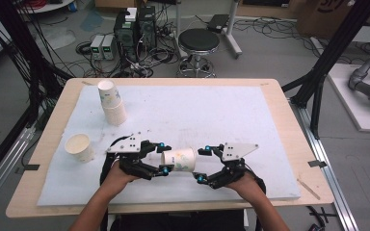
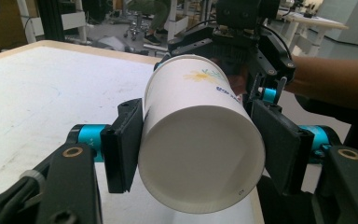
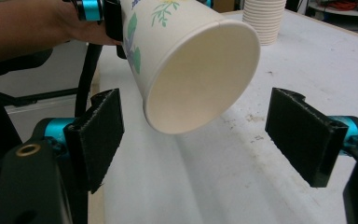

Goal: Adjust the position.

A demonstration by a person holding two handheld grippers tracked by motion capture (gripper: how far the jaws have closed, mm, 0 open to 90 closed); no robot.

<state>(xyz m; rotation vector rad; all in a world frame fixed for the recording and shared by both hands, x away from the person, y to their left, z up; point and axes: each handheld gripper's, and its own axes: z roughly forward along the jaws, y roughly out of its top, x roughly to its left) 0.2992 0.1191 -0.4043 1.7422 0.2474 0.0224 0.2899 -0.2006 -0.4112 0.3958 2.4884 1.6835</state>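
A flower-printed paper cup lies sideways above the white-padded counter, its base clamped between the jaws of the left gripper, while the right gripper waits at the open rim, jaws apart and not touching.

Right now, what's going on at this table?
A person works two handheld tongs over a white mat. The left tongs are shut on a flowered paper cup, held on its side off the mat. The right tongs stand open at its mouth, not gripping. A cup stack and a single cup wait at left.
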